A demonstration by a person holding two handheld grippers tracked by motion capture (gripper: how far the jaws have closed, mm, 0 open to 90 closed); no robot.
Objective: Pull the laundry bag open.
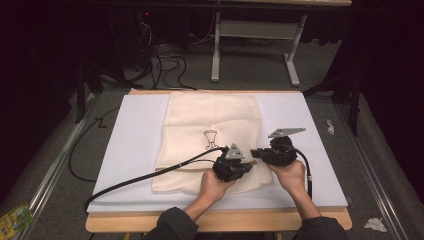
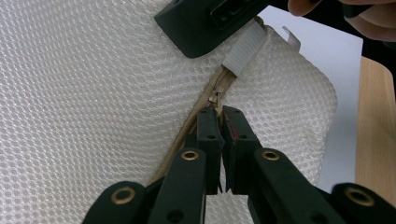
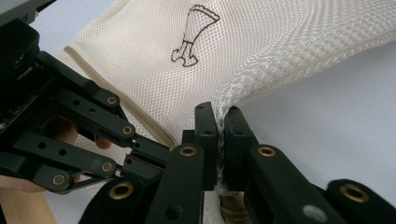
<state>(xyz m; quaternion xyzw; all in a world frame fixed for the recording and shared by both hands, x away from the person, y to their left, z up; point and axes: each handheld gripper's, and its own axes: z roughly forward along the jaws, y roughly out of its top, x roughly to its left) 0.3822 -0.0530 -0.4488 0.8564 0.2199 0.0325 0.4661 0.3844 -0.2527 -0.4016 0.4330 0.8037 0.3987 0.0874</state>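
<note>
A cream mesh bag [image 1: 212, 130] with a small brown drawing [image 1: 210, 137] lies flat on the white board [image 1: 135, 145]. Both grippers meet at its near right part. My left gripper [image 2: 219, 112] is shut on the pull of the tan zipper [image 2: 205, 100], with the slider just past its tips. In the high view the left gripper [image 1: 248, 164] sits low on the bag. My right gripper [image 3: 220, 113] is shut on a bunched fold of the bag's mesh edge [image 3: 261, 79]. From above, the right gripper [image 1: 254, 152] points left toward the other one.
The white board rests on a wooden table [image 1: 220, 222] whose edge runs along the front. Cables [image 1: 135, 180] trail from the grippers across the board. On the floor lie crumpled paper [image 1: 375, 224] and a green packet [image 1: 15, 217]; a white desk frame [image 1: 255, 45] stands behind.
</note>
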